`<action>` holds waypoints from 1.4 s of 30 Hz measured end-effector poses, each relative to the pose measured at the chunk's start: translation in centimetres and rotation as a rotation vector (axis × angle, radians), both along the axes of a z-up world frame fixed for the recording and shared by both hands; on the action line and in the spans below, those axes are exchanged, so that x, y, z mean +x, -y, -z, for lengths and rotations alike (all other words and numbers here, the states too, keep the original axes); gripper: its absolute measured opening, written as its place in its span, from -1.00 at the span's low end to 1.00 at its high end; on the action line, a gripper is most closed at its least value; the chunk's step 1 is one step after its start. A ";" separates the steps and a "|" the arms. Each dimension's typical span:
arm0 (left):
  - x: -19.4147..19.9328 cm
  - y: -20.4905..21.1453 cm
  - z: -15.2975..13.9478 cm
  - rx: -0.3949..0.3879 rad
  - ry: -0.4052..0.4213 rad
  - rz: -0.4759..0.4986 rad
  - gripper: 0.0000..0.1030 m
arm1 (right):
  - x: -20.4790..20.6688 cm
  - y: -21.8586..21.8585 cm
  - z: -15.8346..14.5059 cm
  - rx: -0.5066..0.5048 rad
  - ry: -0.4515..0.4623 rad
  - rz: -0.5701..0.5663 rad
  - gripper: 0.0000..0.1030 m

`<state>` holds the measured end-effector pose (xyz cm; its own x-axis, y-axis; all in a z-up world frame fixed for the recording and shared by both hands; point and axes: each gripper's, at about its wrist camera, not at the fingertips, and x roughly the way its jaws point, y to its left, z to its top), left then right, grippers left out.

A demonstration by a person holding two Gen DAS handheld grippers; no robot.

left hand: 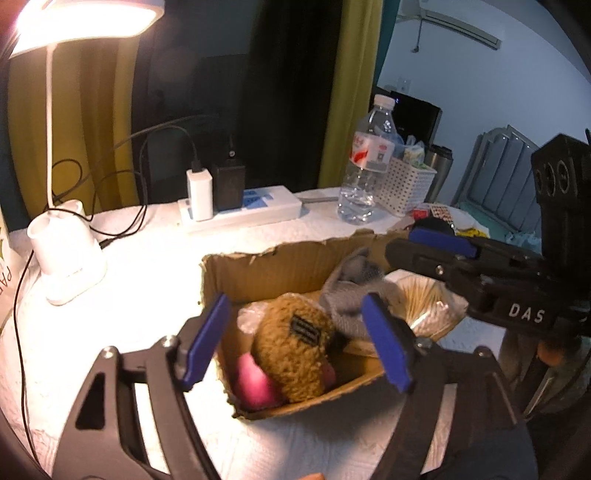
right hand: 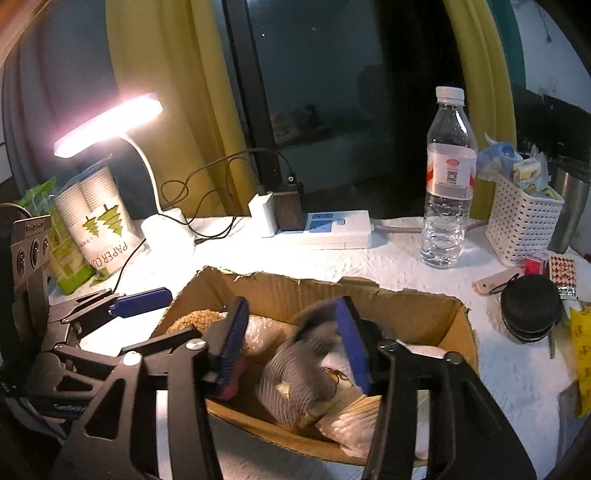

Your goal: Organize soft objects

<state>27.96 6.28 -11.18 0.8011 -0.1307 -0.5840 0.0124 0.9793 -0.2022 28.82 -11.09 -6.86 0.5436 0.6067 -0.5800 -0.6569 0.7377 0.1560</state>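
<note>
Desk lamp (left hand: 85, 18) glare blows out tabletop; window dark; fisheye edges bent, grey toy (right hand: 299, 373) perhaps motion-blurred.

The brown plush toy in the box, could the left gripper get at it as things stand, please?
Probably yes: the left gripper is open, right above the brown plush toy, which lies uncovered on top in the cardboard box.

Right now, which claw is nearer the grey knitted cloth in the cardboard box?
Right. The right claw is open, its fingers straddling the grey knitted cloth inside the cardboard box. The left claw is open over the brown plush toy, beside the cloth.
</note>
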 end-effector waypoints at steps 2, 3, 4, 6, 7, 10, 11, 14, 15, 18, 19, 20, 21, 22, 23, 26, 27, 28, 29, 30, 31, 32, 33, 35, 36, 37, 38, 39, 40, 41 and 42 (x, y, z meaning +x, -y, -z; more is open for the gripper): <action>-0.4 0.0 -0.3 0.004 0.008 -0.003 0.47 | -0.2 0.3 -0.3 0.002 0.007 0.009 0.04; -0.6 0.1 -0.5 0.007 0.013 -0.004 0.48 | -0.4 0.5 -0.5 0.003 0.010 0.013 0.04; -0.8 0.1 -0.8 0.010 0.019 -0.005 0.48 | -0.6 0.7 -0.7 0.002 0.013 0.016 0.04; -1.5 0.4 -1.4 0.017 0.034 -0.004 0.48 | -1.1 1.0 -1.1 0.001 0.021 0.021 0.04; -1.7 0.5 -1.7 0.019 0.041 -0.003 0.48 | -1.4 1.2 -1.3 0.001 0.024 0.024 0.04; -2.8 0.9 -2.5 0.027 0.063 0.006 0.48 | -2.4 1.7 -1.8 0.001 0.037 0.030 0.04; -3.2 1.1 -2.8 0.029 0.070 0.008 0.48 | -2.6 1.9 -2.0 0.002 0.041 0.032 0.04; -4.2 1.6 -3.6 0.033 0.087 0.013 0.48 | -3.6 2.4 -2.6 0.002 0.054 0.040 0.04; -4.4 1.8 -3.8 0.034 0.091 0.013 0.48 | -4.0 2.7 -2.8 0.002 0.058 0.043 0.04; -5.5 2.3 -4.6 0.039 0.110 0.017 0.49 | -5.0 3.4 -3.4 0.004 0.070 0.054 0.04; -5.8 2.4 -4.9 0.041 0.116 0.017 0.49 | -5.4 3.6 -3.6 0.004 0.074 0.059 0.04; -6.1 2.6 -5.1 0.043 0.122 0.016 0.51 | -5.7 3.8 -3.8 0.005 0.078 0.063 0.04; -6.4 2.7 -5.4 0.044 0.129 0.017 0.60 | -6.0 4.1 -4.0 0.004 0.083 0.067 0.04; -6.8 2.9 -5.7 0.044 0.138 0.019 0.67 | -6.4 4.3 -4.2 0.004 0.088 0.071 0.04; -7.1 3.0 -5.9 0.043 0.147 0.023 0.77 | -6.7 4.5 -4.4 0.004 0.093 0.075 0.04; -8.1 3.5 -6.7 0.028 0.161 0.046 0.78 | -7.8 5.1 -5.0 0.006 0.108 0.087 0.05; -8.5 3.7 -6.9 0.030 0.166 0.046 0.78 | -8.2 5.4 -5.3 0.007 0.114 0.091 0.05; -8.8 3.8 -7.2 0.034 0.171 0.046 0.78 | -8.6 5.6 -5.5 0.007 0.120 0.096 0.05; -9.1 4.0 -7.4 0.037 0.176 0.045 0.78 | -9.0 5.9 -5.7 0.010 0.128 0.101 0.05; -9.5 4.1 -7.8 0.038 0.182 0.044 0.78 | -9.3 6.1 -6.0 0.014 0.135 0.105 0.05; -9.8 4.2 -8.0 0.037 0.187 0.044 0.79 | -9.7 6.4 -6.2 0.016 0.140 0.108 0.05; -10.1 4.2 -8.2 0.036 0.194 0.044 0.79 | -10.0 6.6 -6.5 0.018 0.146 0.112 0.05; -10.5 4.3 -8.6 0.034 0.203 0.047 0.79 | -10.4 6.8 -6.7 0.018 0.154 0.117 0.06; -11.2 4.6 -9.2 0.027 0.213 0.057 0.79 | -11.1 7.2 -7.2 0.022 0.166 0.123 0.07; -11.4 4.6 -9.3 0.026 0.216 0.059 0.79 | -11.5 7.5 -7.4 0.023 0.173 0.127 0.07; -11.8 4.7 -9.6 0.027 0.221 0.061 0.79 | -11.8 7.7 -7.7 0.026 0.178 0.130 0.08; -12.2 4.9 -9.9 0.029 0.229 0.062 0.79 | -12.1 7.8 -7.9 0.027 0.184 0.132 0.08; -12.4 4.9 -10.1 0.030 0.233 0.063 0.79 | -12.5 8.0 -8.1 0.027 0.190 0.136 0.08; -12.8 5.0 -10.4 0.031 0.241 0.062 0.79 | -12.9 8.1 -8.3 0.027 0.198 0.139 0.08; -13.1 5.2 -10.6 0.033 0.246 0.061 0.79 | -13.3 8.3 -8.6 0.029 0.206 0.141 0.08; -13.4 5.3 -10.9 0.037 0.252 0.059 0.79 | -13.6 8.5 -8.8 0.031 0.213 0.144 0.08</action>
<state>14.53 1.00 -0.32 0.9137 -0.1638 -0.3718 0.1151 0.9820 -0.1499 15.19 -19.58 1.94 0.7334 0.5301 -0.4256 -0.5660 0.8229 0.0497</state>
